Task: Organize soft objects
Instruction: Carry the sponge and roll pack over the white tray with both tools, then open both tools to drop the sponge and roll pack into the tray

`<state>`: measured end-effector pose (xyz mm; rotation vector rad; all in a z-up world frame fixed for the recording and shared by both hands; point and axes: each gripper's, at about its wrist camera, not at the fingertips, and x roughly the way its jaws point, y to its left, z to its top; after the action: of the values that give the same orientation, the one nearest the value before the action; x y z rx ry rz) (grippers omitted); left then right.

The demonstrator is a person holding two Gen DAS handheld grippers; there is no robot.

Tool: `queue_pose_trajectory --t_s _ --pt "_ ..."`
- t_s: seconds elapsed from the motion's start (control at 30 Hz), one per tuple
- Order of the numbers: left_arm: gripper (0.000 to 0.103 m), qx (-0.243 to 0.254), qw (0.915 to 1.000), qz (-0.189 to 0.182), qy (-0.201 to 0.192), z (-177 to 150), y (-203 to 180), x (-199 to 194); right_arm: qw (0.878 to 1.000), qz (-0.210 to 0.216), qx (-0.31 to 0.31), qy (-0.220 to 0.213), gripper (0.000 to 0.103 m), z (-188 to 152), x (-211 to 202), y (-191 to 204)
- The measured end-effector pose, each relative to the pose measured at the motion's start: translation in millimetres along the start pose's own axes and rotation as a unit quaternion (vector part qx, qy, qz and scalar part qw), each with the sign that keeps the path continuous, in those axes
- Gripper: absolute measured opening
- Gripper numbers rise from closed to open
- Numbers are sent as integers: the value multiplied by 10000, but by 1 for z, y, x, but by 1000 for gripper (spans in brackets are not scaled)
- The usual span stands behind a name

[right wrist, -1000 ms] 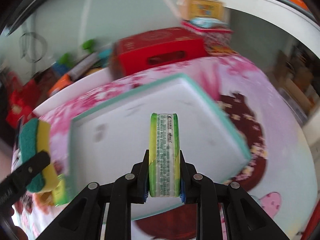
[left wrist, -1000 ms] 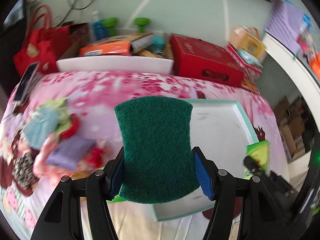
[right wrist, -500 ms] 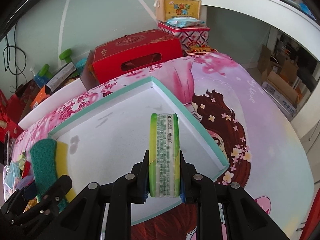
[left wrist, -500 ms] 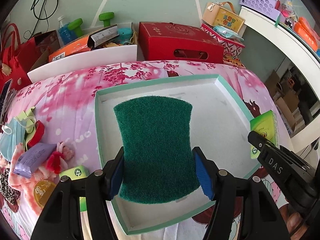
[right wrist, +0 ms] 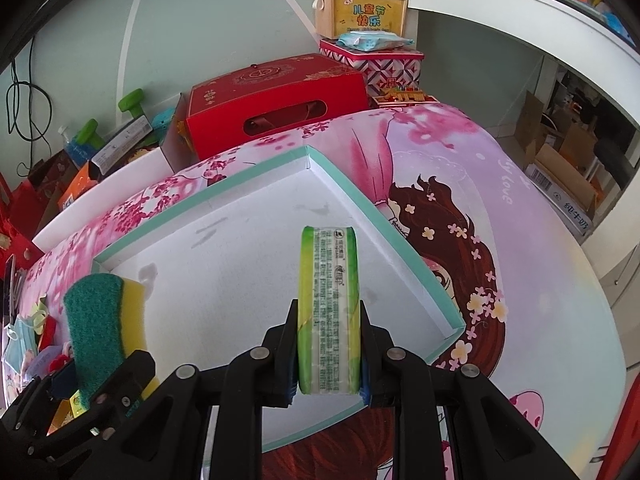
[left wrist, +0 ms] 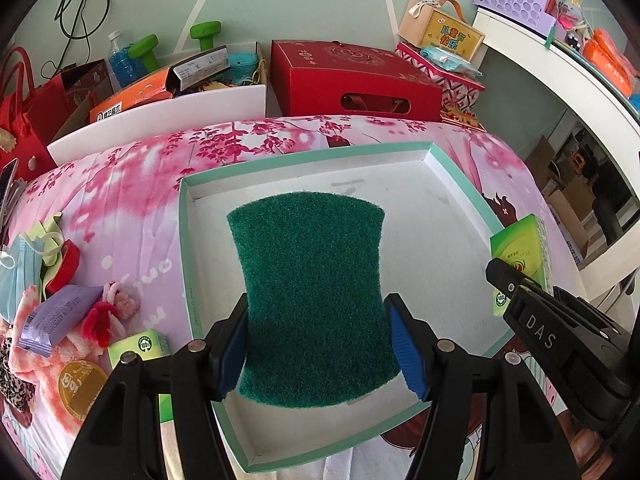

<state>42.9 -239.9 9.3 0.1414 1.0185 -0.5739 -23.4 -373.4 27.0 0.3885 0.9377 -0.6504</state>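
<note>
My left gripper is shut on a green and yellow scouring sponge, held green side up over the left part of a shallow white tray with a teal rim. From the right wrist view the same sponge shows its yellow foam layer. My right gripper is shut on a green and yellow tissue pack, held on edge above the tray near its right side. The left wrist view shows that pack and the right gripper at the tray's right rim.
A pile of soft items lies left of the tray: face masks, a purple packet, a plush toy, another green tissue pack. Behind the pink floral bedspread stand a white bin and a red box.
The left gripper has swung with the sponge from over the pile to above the tray and then settled. The right gripper has stayed nearly still with the tissue pack.
</note>
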Motion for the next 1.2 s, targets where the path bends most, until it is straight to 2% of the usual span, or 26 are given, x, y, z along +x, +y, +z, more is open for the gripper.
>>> queue_pose_trajectory --t_s 0.37,0.43,0.53,0.57,0.6,0.67,0.73,0.77,0.83,0.9,1.2 --pt "67 -19 10000 -6 -28 1 0 -2 10000 14 -38 -52 25 2 -6 1" --pt "81 -30 10000 -11 -37 1 1 -3 10000 36 -32 -64 25 2 -7 2" --pt "83 -48 10000 -25 -49 1 2 -5 9999 48 -41 -88 27 2 -10 3" --pt "83 -53 10000 -16 -63 2 3 -5 9999 24 -50 -113 32 3 -11 3" --pt "83 -57 10000 1 -69 2 3 -6 9999 8 -60 -127 42 3 -12 3" --pt "83 -84 9999 37 -69 2 4 -7 9999 -2 -72 -157 53 4 -15 4" --pt "83 -130 9999 99 -50 2 7 -7 9998 0 -125 -174 55 4 -18 7" --pt "84 -157 9998 141 -47 2 10 -8 9997 -18 -162 -178 60 4 -18 9" --pt "96 -235 9994 228 -83 3 15 -11 9995 -47 -247 -170 63 3 -19 13" --pt "97 -340 9989 297 -138 3 22 -15 9995 -33 -286 -148 71 1 -20 17" --pt "97 -708 9951 637 -279 5 54 -24 9994 -168 -300 -66 84 -7 -16 25"
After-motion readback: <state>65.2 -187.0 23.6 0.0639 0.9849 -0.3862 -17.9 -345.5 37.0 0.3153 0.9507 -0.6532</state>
